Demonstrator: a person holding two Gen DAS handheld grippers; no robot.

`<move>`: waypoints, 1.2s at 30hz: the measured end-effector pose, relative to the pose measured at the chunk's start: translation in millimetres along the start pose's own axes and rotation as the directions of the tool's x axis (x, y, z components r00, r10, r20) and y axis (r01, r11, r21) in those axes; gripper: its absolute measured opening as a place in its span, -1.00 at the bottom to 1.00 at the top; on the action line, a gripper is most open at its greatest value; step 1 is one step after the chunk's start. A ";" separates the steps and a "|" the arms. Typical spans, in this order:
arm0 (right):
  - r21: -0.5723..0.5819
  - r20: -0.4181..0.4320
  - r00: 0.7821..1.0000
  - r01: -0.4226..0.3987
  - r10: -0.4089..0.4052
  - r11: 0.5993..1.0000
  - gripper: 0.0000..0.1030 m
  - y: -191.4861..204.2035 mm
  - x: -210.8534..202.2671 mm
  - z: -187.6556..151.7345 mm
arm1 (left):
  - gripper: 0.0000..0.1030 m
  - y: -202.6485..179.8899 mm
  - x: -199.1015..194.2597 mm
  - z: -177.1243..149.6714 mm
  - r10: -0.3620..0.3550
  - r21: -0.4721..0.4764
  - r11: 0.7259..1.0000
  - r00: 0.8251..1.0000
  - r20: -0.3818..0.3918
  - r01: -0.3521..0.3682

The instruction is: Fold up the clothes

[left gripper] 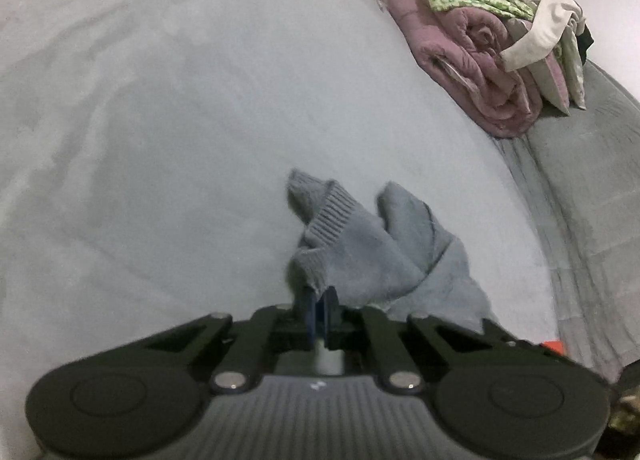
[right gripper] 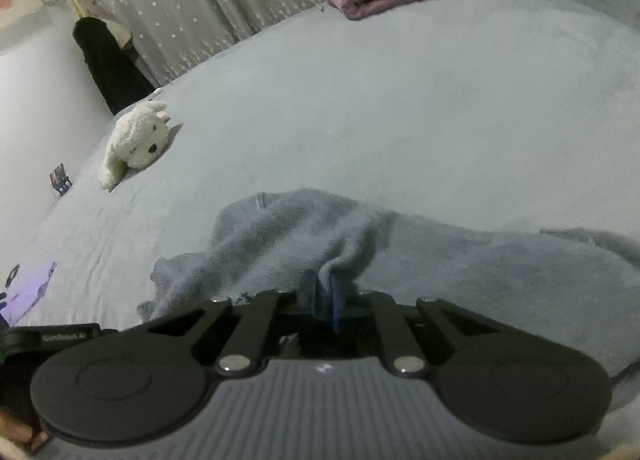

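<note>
1. The left gripper (left gripper: pixel 318 300) was clenched on the ribbed edge of the blue-grey sweater (left gripper: pixel 372 244).
2. The right gripper (right gripper: pixel 324 292) pinched a fold of the same sweater (right gripper: pixel 320 236) — evidently a two-point hold for spreading it.
3. The sweater lay bunched on the bed (left gripper: pixel 180 120), unfolded.

Dim, flat light; soft blur, grainy; fisheye edges bent; source perhaps overhead.
</note>
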State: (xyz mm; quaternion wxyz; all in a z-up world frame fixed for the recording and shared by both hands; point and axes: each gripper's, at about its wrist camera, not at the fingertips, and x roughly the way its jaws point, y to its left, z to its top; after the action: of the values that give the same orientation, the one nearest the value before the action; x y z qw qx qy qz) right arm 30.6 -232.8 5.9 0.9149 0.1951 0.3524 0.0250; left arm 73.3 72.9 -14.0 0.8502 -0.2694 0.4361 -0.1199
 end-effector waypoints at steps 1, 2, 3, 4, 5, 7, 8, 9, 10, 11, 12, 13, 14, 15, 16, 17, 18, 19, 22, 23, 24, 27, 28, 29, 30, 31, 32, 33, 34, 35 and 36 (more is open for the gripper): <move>-0.013 0.011 1.000 0.001 -0.001 1.000 -0.84 2.9 -2.3 -0.2 | -0.94 -1.0 -5.8 0.5 0.009 0.010 1.000 1.000 0.022 -0.009; -0.023 0.020 1.000 -0.002 0.002 1.000 -0.84 5.7 -4.4 -0.2 | -0.94 -2.1 -11.5 1.0 0.017 0.021 1.000 0.999 0.045 -0.018; -0.028 0.025 1.000 -0.010 0.010 1.000 -0.84 8.3 -6.2 0.0 | -0.94 -3.1 -17.3 1.5 0.025 0.031 0.999 0.997 0.067 -0.027; -0.032 0.028 0.999 -0.017 0.018 0.999 -0.84 10.8 -8.1 -0.7 | -0.94 -3.8 -23.0 2.1 0.033 0.041 0.999 0.996 0.087 -0.036; -0.037 0.031 0.999 -0.024 0.026 0.999 -0.84 13.3 -10.0 -1.4 | -0.94 -4.1 -30.6 1.7 0.043 0.054 0.997 0.993 0.109 -0.049; -0.050 0.036 0.998 -0.040 0.042 0.998 -0.84 19.5 -12.9 -3.0 | -0.94 -4.3 -46.8 -1.0 0.066 0.080 0.994 0.986 0.150 -0.079; -0.057 0.038 0.998 -0.052 0.054 0.997 -0.84 22.8 -14.7 -3.8 | -0.94 -4.1 -54.5 -3.1 0.078 0.090 0.991 0.983 0.169 -0.094; -0.062 0.036 0.997 -0.066 0.068 0.996 -0.84 26.2 -16.2 -4.7 | -0.94 -3.7 -62.1 -4.4 0.088 0.097 0.990 0.979 0.183 -0.107; -0.065 0.030 0.996 -0.081 0.083 0.995 -0.84 29.2 -16.9 -6.0 | -0.94 -3.3 -69.7 -5.3 0.096 0.102 0.988 0.976 0.195 -0.118; -0.068 0.024 0.995 -0.096 0.098 0.993 -0.84 32.1 -17.7 -7.2 | -0.94 -3.0 -77.3 -6.2 0.105 0.108 0.986 0.973 0.208 -0.129; -0.070 0.018 0.993 -0.111 0.113 0.991 -0.84 35.1 -18.4 -8.5 | -0.94 -1.4 -85.1 -7.6 0.107 0.107 0.985 0.971 0.213 -0.132; -0.073 0.011 0.992 -0.126 0.127 0.989 -0.84 38.0 -19.1 -9.8 | -0.94 0.9 -92.9 -9.1 0.107 0.105 0.986 0.971 0.213 -0.131; -0.076 0.005 0.990 -0.141 0.142 0.987 -0.84 41.0 -19.8 -11.1 | -0.94 2.3 -99.0 -11.1 0.106 0.105 0.986 0.972 0.210 -0.131; -0.079 -0.001 0.988 -0.154 0.154 0.985 -0.84 44.2 -20.7 -12.2 | -0.94 3.3 -104.6 -13.2 0.107 0.107 0.986 0.972 0.207 -0.131; -0.084 -0.008 0.987 -0.162 0.162 0.983 -0.84 47.2 -22.1 -13.7 | -0.94 4.5 -109.0 -15.0 0.106 0.110 0.985 0.974 0.202 -0.130; -0.091 -0.014 0.985 -0.171 0.170 0.981 -0.84 48.9 -24.2 -16.2 | -0.94 5.7 -113.0 -16.7 0.104 0.114 0.985 0.975 0.196 -0.128; -0.098 -0.021 0.984 -0.179 0.178 0.979 -0.84 50.3 -26.8 -18.4 | -0.94 6.3 -117.4 -19.4 0.103 0.120 0.985 0.977 0.189 -0.127; -0.101 -0.026 0.982 -0.187 0.185 0.977 -0.84 51.1 -29.9 -20.7 | -0.94 6.7 -121.8 -22.8 0.102 0.131 0.983 0.978 0.184 -0.127; -0.108 -0.044 0.977 -0.211 0.208 0.971 -0.84 52.7 -37.4 -25.8 | -0.94 7.0 -134.5 -34.8 0.103 0.179 0.975 0.981 0.167 -0.133; -0.107 -0.050 0.975 -0.219 0.215 0.970 -0.84 52.2 -40.0 -27.7 | -0.94 7.8 -138.1 -39.3 0.103 0.196 0.972 0.982 0.157 -0.133; -0.106 -0.057 0.974 -0.226 0.221 0.968 -0.84 51.4 -42.5 -29.6 | -0.94 8.7 -141.7 -43.9 0.102 0.213 0.968 0.984 0.147 -0.133; -0.112 -0.072 0.971 -0.235 0.228 0.965 -0.84 53.4 -48.4 -34.6 | -0.94 12.4 -145.3 -56.2 0.103 0.248 0.961 0.990 0.098 -0.124; -0.118 -0.077 0.971 -0.236 0.228 0.965 -0.84 54.5 -50.2 -36.3 | -0.94 13.9 -145.2 -60.7 0.103 0.258 0.959 0.992 0.076 -0.119; -0.125 -0.081 0.970 -0.236 0.227 0.964 -0.84 54.9 -51.9 -38.1 | -0.94 16.0 -144.0 -63.8 0.105 0.265 0.957 0.993 0.055 -0.116; -0.133 -0.087 0.971 -0.235 0.225 0.963 -0.84 55.2 -53.7 -40.2 | -0.94 18.2 -142.6 -66.5 0.107 0.272 0.956 0.994 0.035 -0.113; -0.140 -0.092 0.971 -0.234 0.223 0.962 -0.84 55.6 -55.3 -42.3 | -0.94 20.4 -141.1 -69.2 0.110 0.279 0.954 0.994 0.014 -0.110; -0.146 -0.099 0.970 -0.233 0.220 0.962 -0.84 55.8 -56.4 -44.5 | -0.94 22.6 -139.6 -71.9 0.113 0.285 0.952 0.994 -0.007 -0.107; -0.150 -0.106 0.970 -0.232 0.218 0.961 -0.84 55.6 -57.5 -47.1 | -0.94 24.1 -137.5 -74.6 0.118 0.293 0.950 0.993 -0.027 -0.105; -0.154 -0.113 0.970 -0.231 0.215 0.961 -0.84 55.3 -58.4 -49.7 | -0.94 25.1 -134.8 -76.7 0.124 0.302 0.948 0.991 -0.044 -0.106; -0.158 -0.120 0.970 -0.230 0.212 0.960 -0.84 54.7 -58.7 -52.0 | -0.94 26.0 -132.0 -78.5 0.130 0.310 0.945 0.990 -0.060 -0.106; -0.162 -0.127 0.970 -0.228 0.209 0.960 -0.84 54.0 -58.8 -54.1 | -0.94 26.2 -128.4 -80.0 0.137 0.317 0.942 0.988 -0.078 -0.106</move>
State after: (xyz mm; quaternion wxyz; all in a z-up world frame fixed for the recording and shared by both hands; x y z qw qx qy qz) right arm -43.9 -175.4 26.9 0.8996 0.1500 0.3743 0.1676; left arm -67.9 122.6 20.2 0.8653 -0.0979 0.4689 -0.1478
